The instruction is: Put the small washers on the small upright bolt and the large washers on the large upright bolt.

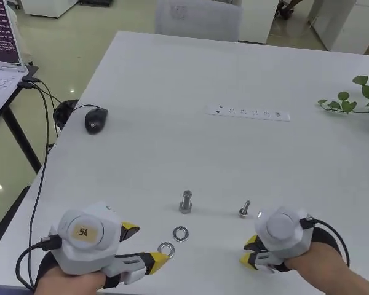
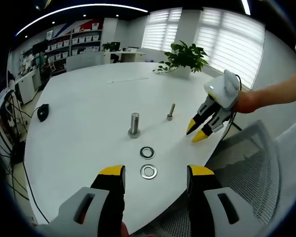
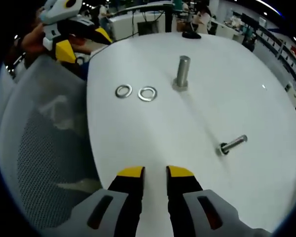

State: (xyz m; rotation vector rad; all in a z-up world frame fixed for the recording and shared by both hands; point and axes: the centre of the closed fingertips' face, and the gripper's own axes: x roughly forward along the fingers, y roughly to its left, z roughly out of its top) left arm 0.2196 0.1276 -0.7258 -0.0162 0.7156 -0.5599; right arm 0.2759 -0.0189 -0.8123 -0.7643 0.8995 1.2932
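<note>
Two bolts stand upright on the white table (image 1: 172, 123): a large one (image 1: 185, 201) (image 2: 133, 125) (image 3: 181, 73) and, to its right, a small one (image 1: 244, 209) (image 2: 170, 112) (image 3: 233, 144). Two washers (image 1: 180, 233) (image 1: 166, 249) lie flat in front of the large bolt. My left gripper (image 1: 144, 246) (image 2: 156, 171) is open wide, and the nearer washer (image 2: 148, 172) lies on the table between its tips. The farther washer (image 2: 147, 152) is just beyond. My right gripper (image 1: 249, 252) (image 3: 155, 172) hovers in front of the small bolt, jaws a narrow gap apart, holding nothing.
A black mouse (image 1: 95, 120) with its cable sits at the left edge, a white power strip (image 1: 249, 112) lies farther back, and a plant (image 1: 363, 95) reaches in at the right. A laptop (image 1: 0, 55) stands on a side table. The table's front edge is just below both grippers.
</note>
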